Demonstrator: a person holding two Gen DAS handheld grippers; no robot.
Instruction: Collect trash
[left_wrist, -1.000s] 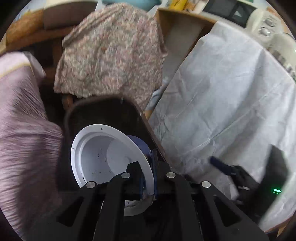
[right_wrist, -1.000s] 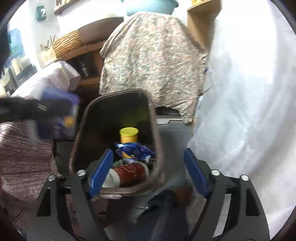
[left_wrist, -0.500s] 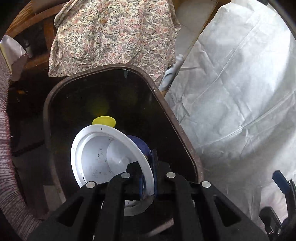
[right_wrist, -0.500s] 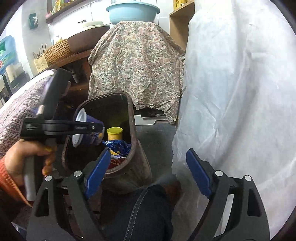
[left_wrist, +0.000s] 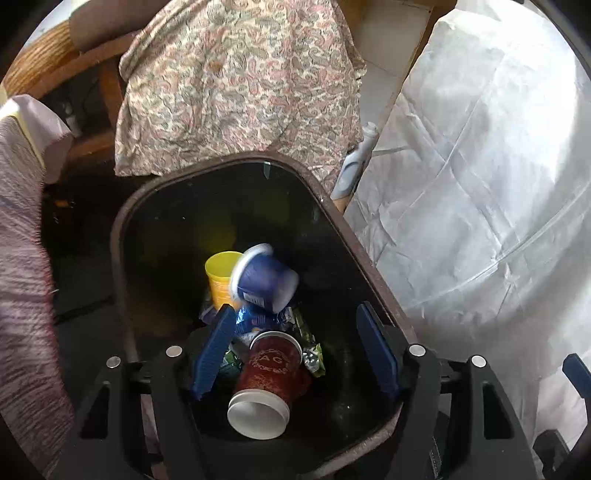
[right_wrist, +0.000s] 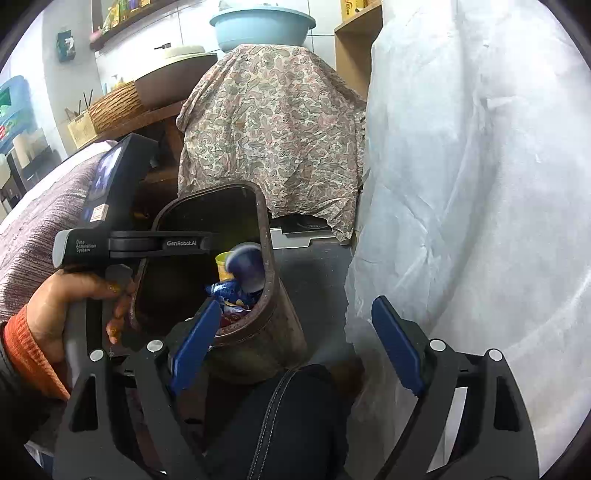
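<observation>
now the left gripper hangs over the mouth of the brown bin, pointing steeply down into it; its jaws have just been opening and stand wide with nothing pressed between the blue pads, the blue cup lying blurred and tilted inside the bin, beyond the fingertips, its white rim turned toward the yellow cup that it overlaps. nearer than the blue cup in the bin lie crumpled foil wrappers and a red paper cup on its side, its white mouth facing the camera. the right gripper sits just outside the bin's near wall, jaws spread wide and empty, over a dark trouser leg. a hand in an orange sleeve grips the left tool's handle beside the bin. a paisley cloth drapes behind the bin, and a white sheet hangs on the bin's right
</observation>
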